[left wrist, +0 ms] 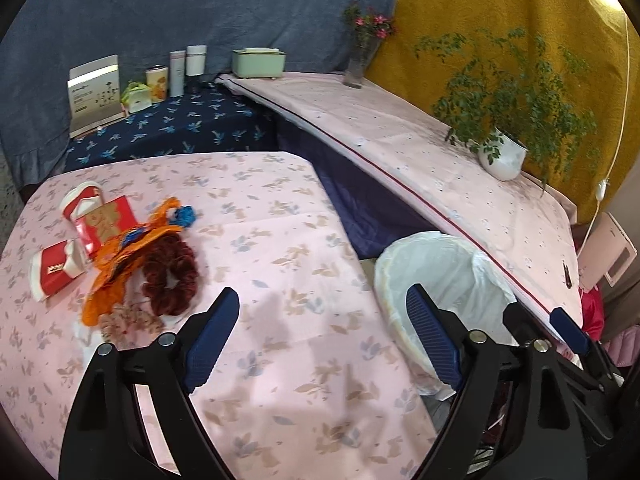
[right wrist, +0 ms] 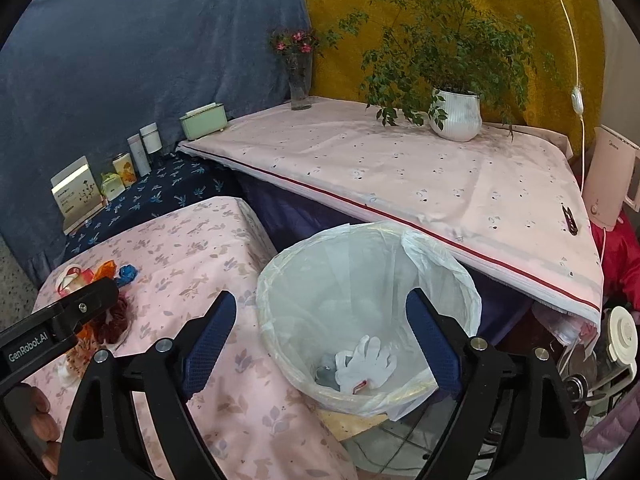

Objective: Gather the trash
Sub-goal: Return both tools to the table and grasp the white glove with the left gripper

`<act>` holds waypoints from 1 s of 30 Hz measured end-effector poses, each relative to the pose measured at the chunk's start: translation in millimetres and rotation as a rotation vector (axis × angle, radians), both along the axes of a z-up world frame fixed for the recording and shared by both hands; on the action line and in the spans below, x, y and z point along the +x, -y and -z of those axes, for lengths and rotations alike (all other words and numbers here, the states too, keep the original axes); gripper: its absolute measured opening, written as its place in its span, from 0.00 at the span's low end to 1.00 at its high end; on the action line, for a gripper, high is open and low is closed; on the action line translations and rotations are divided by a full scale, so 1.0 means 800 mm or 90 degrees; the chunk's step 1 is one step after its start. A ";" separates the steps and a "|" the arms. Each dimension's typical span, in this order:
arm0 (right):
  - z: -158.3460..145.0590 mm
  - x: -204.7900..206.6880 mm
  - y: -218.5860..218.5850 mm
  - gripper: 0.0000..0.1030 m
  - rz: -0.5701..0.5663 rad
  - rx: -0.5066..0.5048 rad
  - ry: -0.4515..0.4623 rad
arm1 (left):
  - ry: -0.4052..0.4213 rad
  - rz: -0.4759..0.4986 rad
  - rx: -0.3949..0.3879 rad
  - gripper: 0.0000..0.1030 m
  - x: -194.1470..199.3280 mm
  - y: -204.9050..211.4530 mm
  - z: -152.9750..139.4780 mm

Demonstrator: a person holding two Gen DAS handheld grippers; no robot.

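The left gripper hangs over the near table, which has a pink cloth with leaves on it. Its jaws are wide apart and hold nothing. The right gripper hangs over the bin, which stands just right of that table. Its jaws are wide apart too, with nothing in them.

The bin has a thin white bag inside. At the bottom lie a white glove and a small grey lump.

The trash sits in a pile on the left side of the table. There are two red and white boxes, a red packet, an orange wrapper and a blue scrap. A dark red scrunchie touches the orange wrapper, and a pale one lies just near of it.

Farther back is a dark blue cloth with a card, a can and two white tubes. On the right is a long pink table. It holds a green box, a vase and a plant.
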State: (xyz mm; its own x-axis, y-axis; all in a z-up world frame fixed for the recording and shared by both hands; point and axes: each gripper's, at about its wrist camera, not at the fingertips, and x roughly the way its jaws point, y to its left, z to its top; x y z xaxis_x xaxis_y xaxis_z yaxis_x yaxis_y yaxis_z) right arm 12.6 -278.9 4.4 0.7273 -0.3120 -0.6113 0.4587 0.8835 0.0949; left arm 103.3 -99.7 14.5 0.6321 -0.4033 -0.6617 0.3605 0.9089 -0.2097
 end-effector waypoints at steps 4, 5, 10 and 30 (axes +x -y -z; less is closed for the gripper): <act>-0.003 0.002 -0.020 0.81 -0.017 -0.003 0.000 | 0.013 -0.019 0.015 0.79 -0.005 -0.017 -0.002; -0.003 0.002 -0.025 0.81 -0.023 -0.005 -0.002 | 0.013 -0.023 0.016 0.79 -0.006 -0.022 -0.001; -0.001 0.008 -0.050 0.81 -0.049 -0.009 -0.011 | 0.008 -0.049 0.022 0.79 -0.006 -0.044 0.004; 0.004 0.044 -0.153 0.81 -0.146 -0.032 -0.041 | -0.035 -0.140 0.052 0.81 0.003 -0.136 0.033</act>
State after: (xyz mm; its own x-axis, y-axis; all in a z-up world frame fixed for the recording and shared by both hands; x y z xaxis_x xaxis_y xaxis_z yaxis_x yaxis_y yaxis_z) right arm 47.5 -156.9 1.1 0.7431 -0.1740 -0.6461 0.2488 0.9682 0.0254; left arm 105.4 8.8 -11.6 0.6611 -0.2030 -0.7223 0.1418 0.9792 -0.1453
